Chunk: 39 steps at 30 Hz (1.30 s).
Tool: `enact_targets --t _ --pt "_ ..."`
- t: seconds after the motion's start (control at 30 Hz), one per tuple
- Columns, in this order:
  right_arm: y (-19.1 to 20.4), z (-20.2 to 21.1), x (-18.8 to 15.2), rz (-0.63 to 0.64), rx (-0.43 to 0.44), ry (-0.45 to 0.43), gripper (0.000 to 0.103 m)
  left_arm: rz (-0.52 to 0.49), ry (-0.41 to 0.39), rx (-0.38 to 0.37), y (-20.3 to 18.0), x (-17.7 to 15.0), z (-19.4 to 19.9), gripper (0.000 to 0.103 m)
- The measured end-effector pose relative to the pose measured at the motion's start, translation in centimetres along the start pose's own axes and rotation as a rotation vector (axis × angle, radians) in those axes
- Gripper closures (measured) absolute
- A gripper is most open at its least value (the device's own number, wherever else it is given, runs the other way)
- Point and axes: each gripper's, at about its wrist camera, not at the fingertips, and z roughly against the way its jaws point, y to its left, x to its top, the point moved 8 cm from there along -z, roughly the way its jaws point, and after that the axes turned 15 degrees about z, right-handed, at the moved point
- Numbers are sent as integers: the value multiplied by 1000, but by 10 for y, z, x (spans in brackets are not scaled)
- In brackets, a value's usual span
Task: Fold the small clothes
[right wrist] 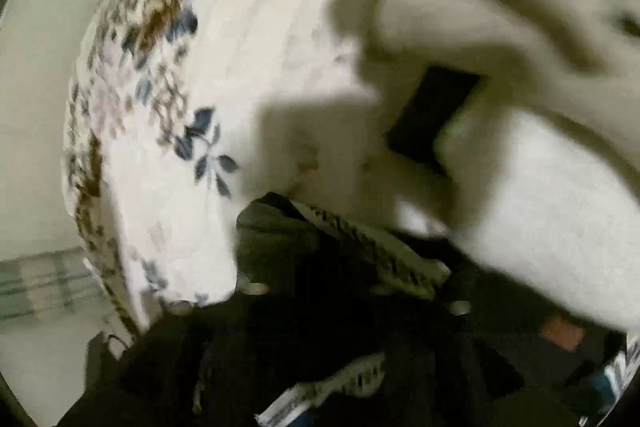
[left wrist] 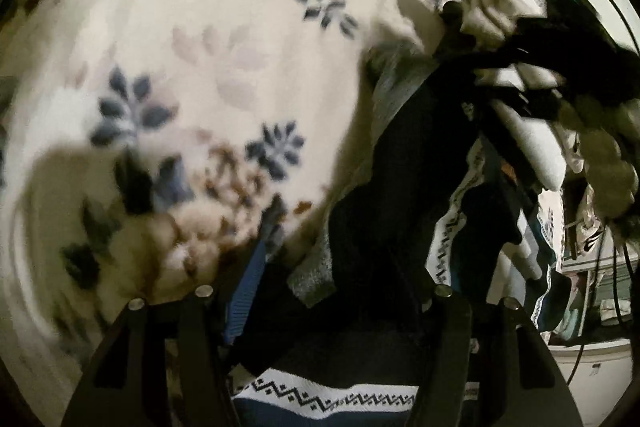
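Folding small clothes on a floral bedspread (left wrist: 200, 39).
Left gripper (left wrist: 320, 297): 2 fingers apart, dark garment (left wrist: 400, 167) with white zigzag band (left wrist: 328, 397) lying between them; grip unclear. Right view alone shows a cream garment (right wrist: 540, 167); right gripper (right wrist: 356, 297) blurred, jaw state indeterminable.

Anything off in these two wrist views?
Mostly tidy. The dark garment with the white zigzag band lies bunched and creased across the floral bedspread, not flat. It sits between the left gripper fingers. The right wrist view is heavily blurred, so little can be told there.
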Motion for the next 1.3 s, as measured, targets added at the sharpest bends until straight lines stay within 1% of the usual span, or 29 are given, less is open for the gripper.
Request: enact_targets --t 0.07,0.1,0.2,0.23,0.27,0.3,0.33,0.37,0.4,0.47,0.57,0.63,0.67,0.73,0.77,0.8,0.83,0.87,0.9,0.93,0.97,1.0,1.07,1.1,1.13,1.17,1.23,1.27,1.3 --pt "-5 29 -19 -24 -8 -52 46 -23 -31 30 -4 4 11 45" --pt "-9 45 -35 -48 -1 -76 41 -43 -49 41 -7 6 18 45" --pt "-25 84 -93 -146 3 -111 33 -115 -110 86 -19 13 37 45" --pt "-30 95 -113 -175 -7 -121 32 -139 -135 97 -24 16 43 39" --pt "-36 107 -134 -203 -26 -132 29 -161 -157 103 -28 20 50 25" --pt "-43 120 -158 -236 -50 -141 26 -180 -177 104 -34 22 55 16" --pt "-50 130 -178 -268 -73 -147 25 -207 -200 100 -43 25 62 3" --pt "-59 142 -203 -311 -95 -155 25 -223 -208 93 -49 26 64 0" --pt "-66 151 -224 -350 -104 -161 25 -257 -225 85 -59 26 69 0" --pt "-79 167 -270 -433 -119 -173 24 -293 -240 97 -71 23 72 0" --pt "-95 184 -336 -522 -163 -182 21 -320 -241 94 -89 8 79 0" --pt "-108 184 -373 -550 -193 -175 21 -324 -232 93 -98 -10 84 0" --pt "-117 180 -389 -563 -195 -170 21 -327 -233 104 -100 -20 86 0" --pt "-135 160 -414 -584 -191 -148 21 -340 -229 152 -100 -48 85 0" --pt "-143 146 -423 -588 -176 -141 23 -343 -226 179 -98 -61 83 0" --pt "-150 127 -430 -587 -150 -122 28 -342 -226 202 -95 -71 82 0" --pt "-155 105 -435 -585 -115 -95 32 -334 -223 241 -90 -86 78 0" --pt "-160 85 -439 -585 -74 -76 45 -319 -215 280 -83 -102 75 0" --pt "-164 66 -442 -585 -27 -67 68 -300 -213 323 -74 -116 72 0" --pt "-168 51 -445 -587 13 -71 82 -273 -208 365 -65 -131 70 0" --pt "-171 45 -448 -597 28 -88 96 -251 -198 393 -59 -141 69 0" --pt "-175 48 -450 -598 16 -104 97 -215 -183 429 -50 -156 70 0" --pt "-188 69 -462 -597 -57 -127 98 -150 -169 477 -37 -186 77 0" --pt "-192 74 -467 -601 -45 -128 98 -134 -168 489 -35 -199 80 0" --pt "-193 72 -470 -583 -2 -106 98 -123 -172 505 -33 -213 84 0" --pt "-191 68 -472 -529 47 -72 98 -118 -173 518 -33 -227 86 0" --pt "-187 70 -470 -466 88 -31 95 -108 -147 527 -35 -256 86 0" --pt "-187 74 -468 -450 132 -15 89 -103 -137 525 -37 -269 86 0" --pt "-189 81 -465 -447 167 -9 81 -99 -126 518 -39 -284 85 0"
